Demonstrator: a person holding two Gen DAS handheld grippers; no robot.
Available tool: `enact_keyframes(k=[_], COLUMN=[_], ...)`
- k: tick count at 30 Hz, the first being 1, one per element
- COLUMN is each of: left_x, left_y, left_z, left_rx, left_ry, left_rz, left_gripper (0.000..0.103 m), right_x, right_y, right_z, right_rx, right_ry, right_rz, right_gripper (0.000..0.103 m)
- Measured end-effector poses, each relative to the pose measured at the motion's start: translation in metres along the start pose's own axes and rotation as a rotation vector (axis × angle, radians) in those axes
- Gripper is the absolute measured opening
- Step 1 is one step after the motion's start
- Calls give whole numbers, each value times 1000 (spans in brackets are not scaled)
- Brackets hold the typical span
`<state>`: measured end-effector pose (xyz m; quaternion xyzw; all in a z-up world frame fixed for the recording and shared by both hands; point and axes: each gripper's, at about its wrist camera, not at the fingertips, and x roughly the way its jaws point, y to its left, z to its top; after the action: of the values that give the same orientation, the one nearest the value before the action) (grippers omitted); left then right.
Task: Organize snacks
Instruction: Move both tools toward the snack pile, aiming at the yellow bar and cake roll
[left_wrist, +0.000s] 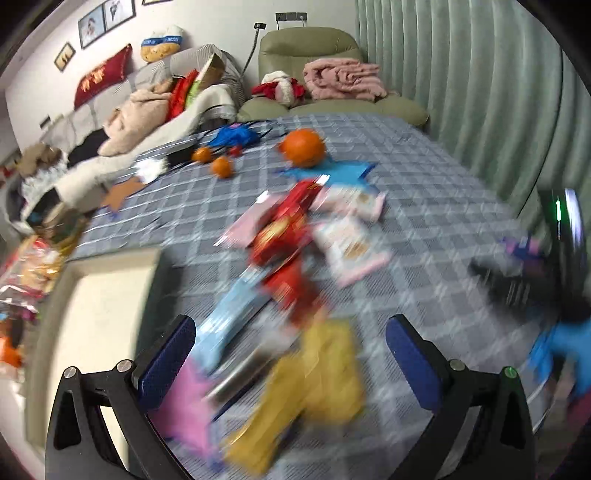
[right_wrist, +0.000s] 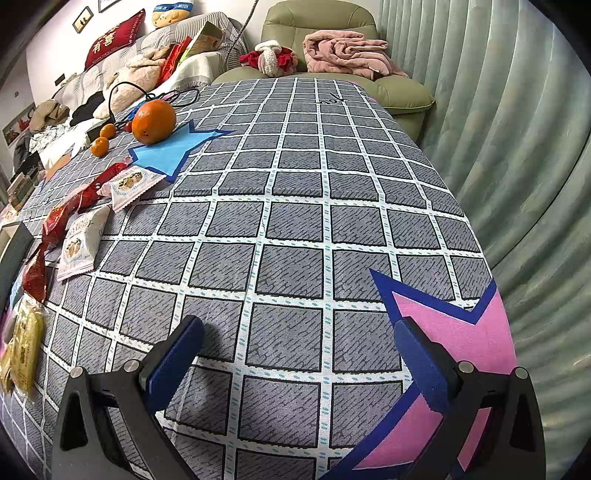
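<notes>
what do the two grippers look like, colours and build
Both look alike. The left gripper and right gripper each have two black angular plastic arms with triangular cutouts, round silver screw heads at the joints, and dark blue textured pads on the inner faces of the fingers. The left one shows a small green dot on one screw. No cables are visible on either.
</notes>
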<state>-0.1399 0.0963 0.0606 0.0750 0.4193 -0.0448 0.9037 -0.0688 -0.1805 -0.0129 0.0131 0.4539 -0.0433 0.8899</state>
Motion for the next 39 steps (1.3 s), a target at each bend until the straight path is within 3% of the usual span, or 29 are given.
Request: enact_keyframes(k=[2, 3, 6, 11, 14, 16, 19, 25, 27, 30, 33, 39], left_x=[-3, -3, 2, 9, 16, 21, 36, 68, 70, 46, 22, 26], left_y=[7, 10, 7, 7, 10, 11, 13, -3, -1, 3, 7, 6], left_z=[-19, -31, -52, -64, -63, -60, -47, -7, -1, -9, -28, -51], left_rx=[21, 31, 48, 36, 10, -21, -81, -62, -68, -29, 30, 58], left_ry=[27, 43, 89, 112, 132, 142, 154, 155, 177, 128, 111, 177], left_rz=[11, 17, 29, 30, 9, -20, -70, -79, -67, -66, -58, -40], left_gripper=[103, 103, 103, 103, 103, 103, 103, 103, 103, 103, 103, 102], right_x=[0, -2, -20, -25, -14, -9, -5, -3, -6, -12, -12, -16], right_y=[6, 14, 58, 159, 190, 194, 168, 79, 63, 61, 61, 61], right_z=[2, 3, 9, 7, 4, 0, -6, 0, -2, -14, -14, -19], right_rx=[27, 43, 67, -127, -216, -283, -295, -137, -119, -138, -133, -124], right_ry=[75, 101, 127, 171, 200, 182, 159, 152, 122, 38, 22, -6], right_rz=[-1, 41, 327, 422, 376, 279, 171, 83, 80, 96, 92, 94], right_gripper=[103, 103, 103, 103, 103, 103, 103, 103, 103, 103, 103, 103])
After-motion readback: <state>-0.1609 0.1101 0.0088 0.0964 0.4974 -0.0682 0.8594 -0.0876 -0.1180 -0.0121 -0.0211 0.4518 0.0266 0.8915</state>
